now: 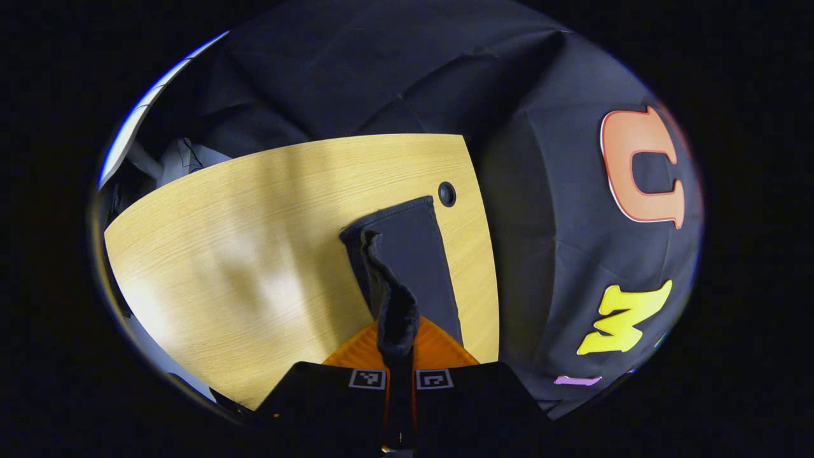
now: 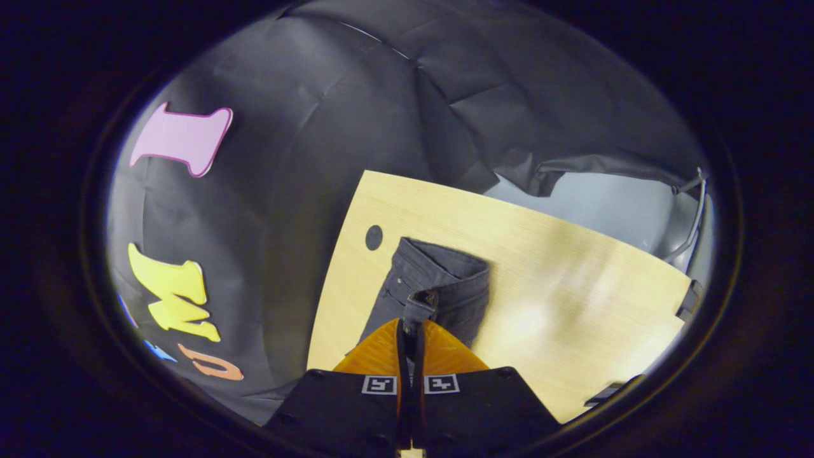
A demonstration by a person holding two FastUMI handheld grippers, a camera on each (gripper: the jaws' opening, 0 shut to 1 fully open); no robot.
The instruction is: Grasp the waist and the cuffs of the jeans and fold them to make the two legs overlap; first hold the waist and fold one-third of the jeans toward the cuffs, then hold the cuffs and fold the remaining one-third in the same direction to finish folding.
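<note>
The desk (image 1: pixel 254 254) lay bare and open across its wide light side, free for a tool to pass. The jeans (image 1: pixel 413 254) covered the strip beside the round hole (image 1: pixel 447 194), with the booth wall (image 1: pixel 540 222) rising close behind that edge.

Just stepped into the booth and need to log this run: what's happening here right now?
A person is folding dark jeans on a wooden table with two handheld grippers. The left gripper is shut on a cuff end, lifting that fabric off the tabletop. The right gripper is shut on the waistband near the button. The rest of the jeans lies on the table beside a round cable hole.
</note>
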